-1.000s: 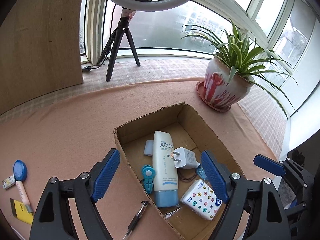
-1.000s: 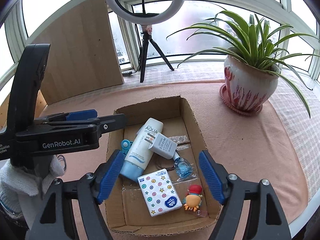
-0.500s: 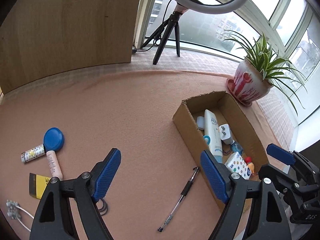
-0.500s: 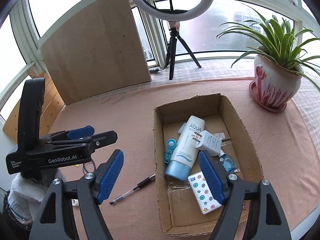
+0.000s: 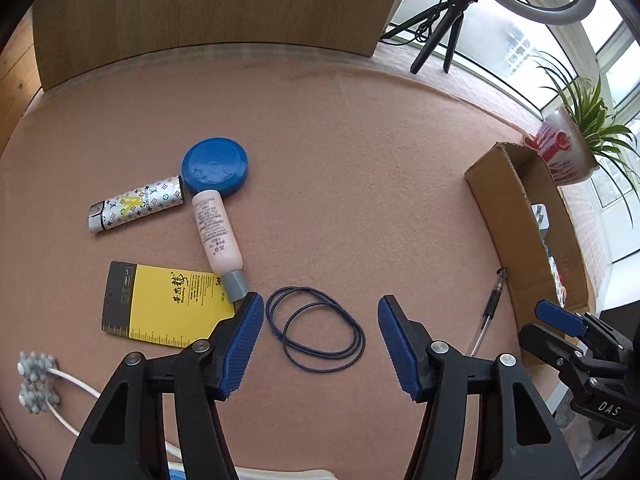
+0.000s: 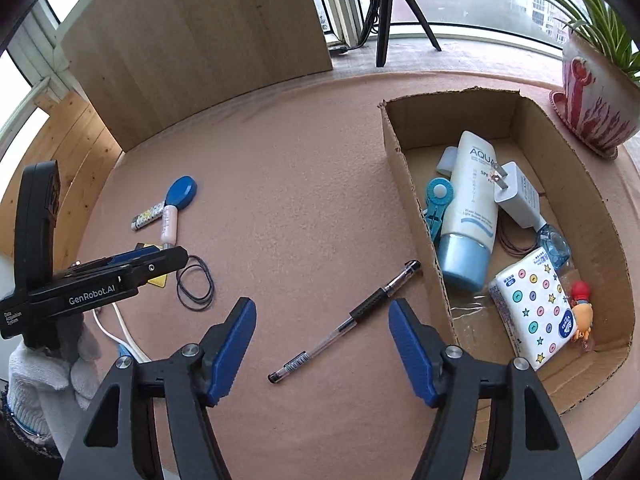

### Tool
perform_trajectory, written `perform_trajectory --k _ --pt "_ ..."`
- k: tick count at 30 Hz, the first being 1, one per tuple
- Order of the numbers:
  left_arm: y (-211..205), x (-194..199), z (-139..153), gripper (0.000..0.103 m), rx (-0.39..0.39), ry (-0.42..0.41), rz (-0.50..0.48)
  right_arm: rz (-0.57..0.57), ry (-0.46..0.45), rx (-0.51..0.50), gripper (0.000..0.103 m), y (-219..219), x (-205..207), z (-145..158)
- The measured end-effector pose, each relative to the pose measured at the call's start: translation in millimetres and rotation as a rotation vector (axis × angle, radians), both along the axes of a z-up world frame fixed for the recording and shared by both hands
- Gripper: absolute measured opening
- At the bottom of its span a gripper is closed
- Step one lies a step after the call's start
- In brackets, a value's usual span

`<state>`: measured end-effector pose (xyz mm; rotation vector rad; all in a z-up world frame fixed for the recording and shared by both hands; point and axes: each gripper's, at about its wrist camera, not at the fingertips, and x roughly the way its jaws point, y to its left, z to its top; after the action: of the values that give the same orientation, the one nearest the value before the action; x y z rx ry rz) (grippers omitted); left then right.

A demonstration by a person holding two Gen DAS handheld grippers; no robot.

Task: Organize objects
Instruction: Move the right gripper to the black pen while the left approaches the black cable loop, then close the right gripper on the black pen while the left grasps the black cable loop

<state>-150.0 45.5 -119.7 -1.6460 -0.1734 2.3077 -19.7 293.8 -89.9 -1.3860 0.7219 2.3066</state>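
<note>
Blue pads of the left gripper (image 5: 320, 336) stand wide apart, holding nothing, and the thin black hair bands (image 5: 316, 328) lie on the pink cloth right between them. They look soft, light and floppy, so pinch the crossed strands together. From the right side, the right gripper (image 6: 322, 344) is open and empty too, above the pen (image 6: 346, 322), which lies just beside the cardboard box (image 6: 412, 208).

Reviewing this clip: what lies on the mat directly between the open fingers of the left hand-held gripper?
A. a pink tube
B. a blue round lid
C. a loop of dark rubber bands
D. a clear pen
C: in the left wrist view the dark rubber bands lie on the mat framed by the open left hand-held gripper; the pen lies off to its right, beside the cardboard box.
</note>
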Motion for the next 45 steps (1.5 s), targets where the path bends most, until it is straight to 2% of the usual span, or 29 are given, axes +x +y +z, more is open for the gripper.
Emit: perform_trajectory --k 3,5,7,14,26,31,35,40,45 --pt "-4.1 2.4 -11.4 0.058 -0.013 -0.017 -0.006 -0.019 -0.052 -0.052 0.059 1.1 -4.5 -18.8" --pt "-5.1 5.1 -16.0 0.050 -0.019 -0.023 -0.016 -0.031 -0.081 -0.010 0.057 -1.7 -6.4 -22.2" --pt "-3.6 6.6 -18.8 0.046 -0.030 -0.023 -0.028 -0.022 -0.089 0.005 0.056 -3.7 -8.5 -22.3" --pt "3.4 8.4 -23.3 0.042 -0.049 -0.019 -0.061 -0.024 -0.101 -0.011 0.048 -7.0 -11.1 -24.8" --pt "11.8 2.8 -24.3 0.034 -0.071 -0.001 -0.089 -0.092 -0.165 -0.073 0.040 -1.3 -12.2 -49.7" --pt "12.8 -0.2 -24.6 0.025 -0.078 0.005 -0.095 -0.083 -0.180 -0.028 0.038 -2.6 -18.4 -49.0" --pt "11.7 1.7 -24.9 0.019 -0.083 0.011 -0.103 -0.037 -0.184 0.018 0.029 -7.2 -25.2 -47.7" --pt "14.2 -1.4 -26.2 0.015 -0.090 0.017 -0.114 0.061 -0.177 0.074 0.026 -14.2 -34.6 -46.1" --pt "19.1 -4.3 -26.3 0.012 -0.088 0.025 -0.140 0.240 -0.149 0.113 0.016 -28.3 -42.5 -43.3"
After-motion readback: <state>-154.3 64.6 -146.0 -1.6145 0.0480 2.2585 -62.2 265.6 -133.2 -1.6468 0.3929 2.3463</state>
